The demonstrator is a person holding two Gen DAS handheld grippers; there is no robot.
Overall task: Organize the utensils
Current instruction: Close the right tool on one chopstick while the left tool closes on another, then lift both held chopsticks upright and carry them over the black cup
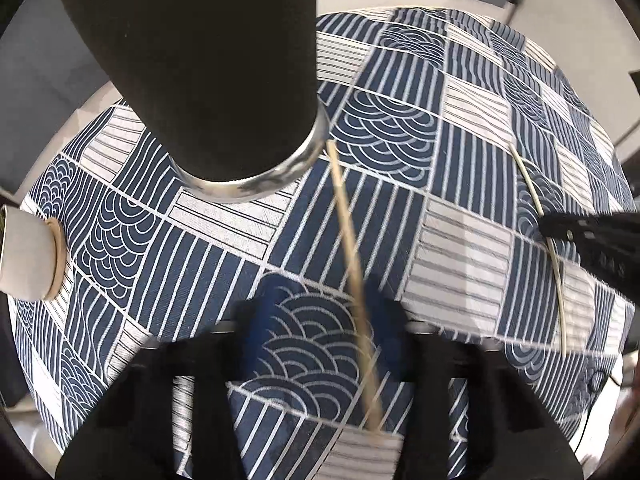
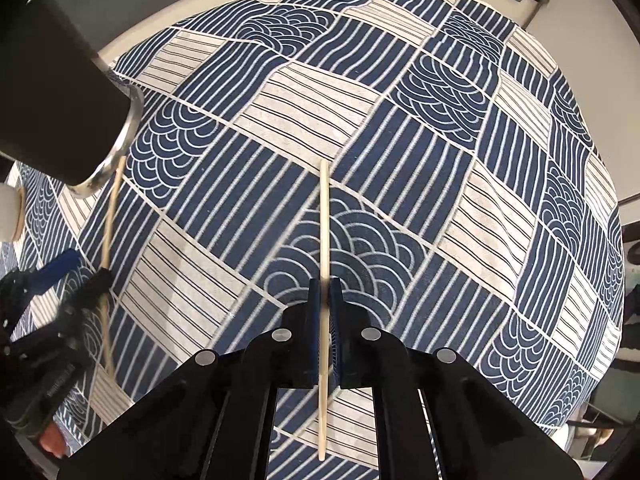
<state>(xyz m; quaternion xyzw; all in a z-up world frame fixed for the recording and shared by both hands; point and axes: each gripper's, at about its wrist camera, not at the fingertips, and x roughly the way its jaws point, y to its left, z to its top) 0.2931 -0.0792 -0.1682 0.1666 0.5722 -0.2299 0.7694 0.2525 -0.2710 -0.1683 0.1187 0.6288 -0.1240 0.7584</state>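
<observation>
Two pale wooden chopsticks hang above the blue-and-white patterned tablecloth [image 2: 400,128]. The right gripper [image 2: 325,312], pointing steeply down, pinches one chopstick [image 2: 323,216] upright. The left gripper [image 1: 320,344], blurred, seems clamped on the other chopstick [image 1: 350,256], its tip beside a black tumbler [image 1: 208,72].

Chopstick [image 1: 354,276] in left gripper [image 1: 320,344]

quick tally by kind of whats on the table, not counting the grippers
chopsticks: 2, one in the right gripper, one between the fingers of the left gripper
black tumbler: 1
white cup: 1
patterned cloth: 1
total: 5
</observation>
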